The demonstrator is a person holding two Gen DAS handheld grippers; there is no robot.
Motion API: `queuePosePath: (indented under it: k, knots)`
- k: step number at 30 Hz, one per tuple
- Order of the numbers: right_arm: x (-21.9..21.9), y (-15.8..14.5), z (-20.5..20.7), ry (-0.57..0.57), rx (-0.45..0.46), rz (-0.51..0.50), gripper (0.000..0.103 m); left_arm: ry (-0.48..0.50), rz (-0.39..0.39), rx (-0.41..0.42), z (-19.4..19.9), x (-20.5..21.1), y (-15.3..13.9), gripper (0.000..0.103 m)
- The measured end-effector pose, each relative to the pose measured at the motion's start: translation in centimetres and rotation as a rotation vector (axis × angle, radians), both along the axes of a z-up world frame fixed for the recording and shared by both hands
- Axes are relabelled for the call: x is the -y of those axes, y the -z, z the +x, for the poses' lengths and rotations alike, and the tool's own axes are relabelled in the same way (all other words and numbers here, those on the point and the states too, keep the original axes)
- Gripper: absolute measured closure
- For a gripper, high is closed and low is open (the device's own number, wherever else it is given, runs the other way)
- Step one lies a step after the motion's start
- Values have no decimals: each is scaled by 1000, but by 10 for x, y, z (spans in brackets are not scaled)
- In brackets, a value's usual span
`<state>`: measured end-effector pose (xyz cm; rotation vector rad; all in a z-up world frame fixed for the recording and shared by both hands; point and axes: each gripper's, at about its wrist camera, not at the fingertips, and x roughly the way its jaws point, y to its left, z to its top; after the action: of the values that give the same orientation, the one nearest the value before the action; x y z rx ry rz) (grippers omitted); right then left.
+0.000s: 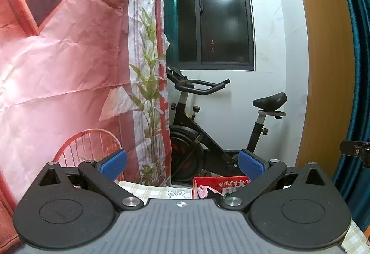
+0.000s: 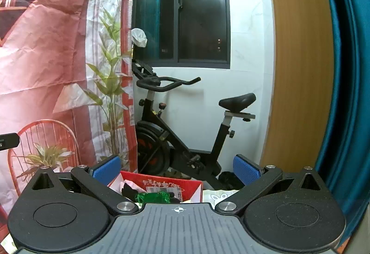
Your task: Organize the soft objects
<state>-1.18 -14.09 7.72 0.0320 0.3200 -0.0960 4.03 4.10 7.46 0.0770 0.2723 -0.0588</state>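
Note:
My left gripper (image 1: 182,165) is open, its blue pads wide apart and nothing between them. Below and beyond it stands a red cardboard box (image 1: 222,181) holding a pink soft item (image 1: 203,191) and something dark. My right gripper (image 2: 177,168) is open too and empty. The same red box (image 2: 171,184) lies just below it, with a green net-like piece (image 2: 155,197), a black cloth (image 2: 130,191) and a pink-white cloth (image 2: 131,183) inside. Both grippers are raised above the box and point level into the room.
A checked tablecloth with a rabbit print (image 1: 161,191) covers the table under the box. Behind are a black exercise bike (image 1: 208,133), a printed red backdrop sheet (image 1: 69,69), a dark window (image 1: 222,11), a wooden door frame (image 2: 298,69) and a teal curtain (image 2: 346,92).

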Motion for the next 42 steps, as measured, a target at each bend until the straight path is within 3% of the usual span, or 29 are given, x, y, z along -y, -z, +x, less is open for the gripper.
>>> queuePosePath:
  k: [42]
  knots:
    - [-2, 7, -1, 0, -8, 0, 0, 7, 4, -6, 1, -5, 4, 0]
